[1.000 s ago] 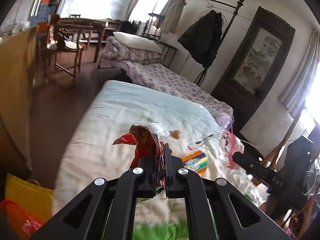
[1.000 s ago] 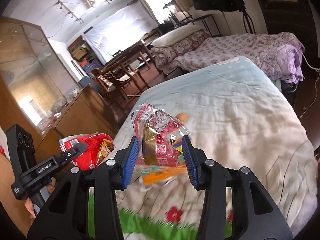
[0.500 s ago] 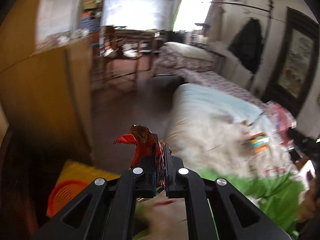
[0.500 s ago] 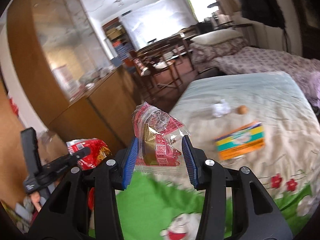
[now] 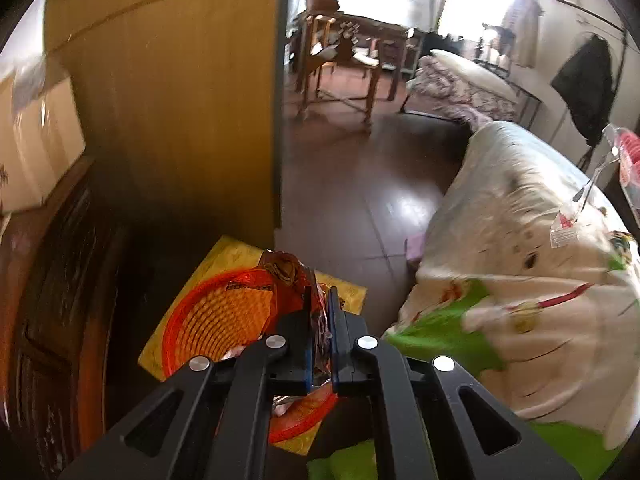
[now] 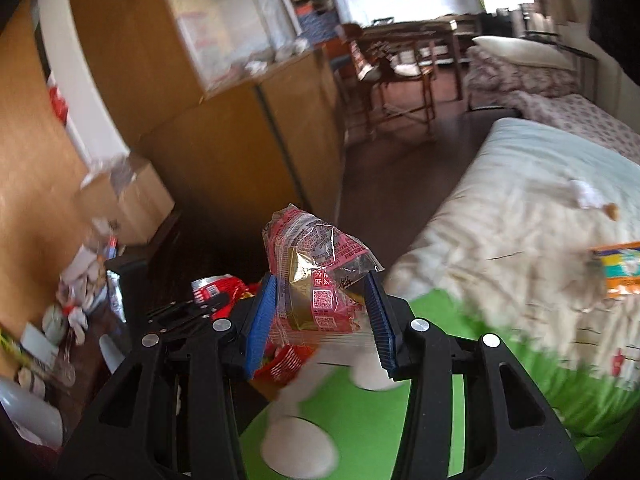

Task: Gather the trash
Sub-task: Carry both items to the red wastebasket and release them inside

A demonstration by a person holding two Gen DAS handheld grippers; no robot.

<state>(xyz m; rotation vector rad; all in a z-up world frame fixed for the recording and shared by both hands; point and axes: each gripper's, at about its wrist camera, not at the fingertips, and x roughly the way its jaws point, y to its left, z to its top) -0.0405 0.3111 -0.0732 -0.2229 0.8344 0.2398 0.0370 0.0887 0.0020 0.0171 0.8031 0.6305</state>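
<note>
While clamped almost fully together, left tool (image 5: 320, 300) pinching a crumpled red foil wrapper (image 5: 294, 276), held directly above an orange mesh basket (image 5: 224, 320). Basket standing on a yellow mat (image 5: 236, 254) on the dark wooden floor (image 5: 360, 200), beside a tall wooden cabinet (image 5: 180, 100) and just off the foot of the bed (image 5: 520, 240). Something pale lying inside the basket under the tool, too hidden to identify.

Right tool (image 6: 324, 312) set at a middling width, blue pads (image 6: 262, 320) pressing both sides of a clear plastic packet with red print (image 6: 316, 268); packet upright, its top rising well above the fingertips. Same packet visible at the right edge of the left wrist view, over the bed. Left tool and red wrapper visible low and to the left in the right wrist view, next to the right tool.

On the bed cover, remaining litter: a crumpled white paper (image 6: 586, 196), a small brown lump (image 6: 612, 212) touching or just beside it, and a colourful flat box (image 6: 618, 268) nearer the right edge. Green patterned cover (image 6: 360, 412) hanging over the near end of the bed. Far background: wooden table and chairs (image 5: 352, 48), and a second bed with a pillow (image 6: 520, 50). Cluttered small items at lower left of the right wrist view, too blurred to name.
</note>
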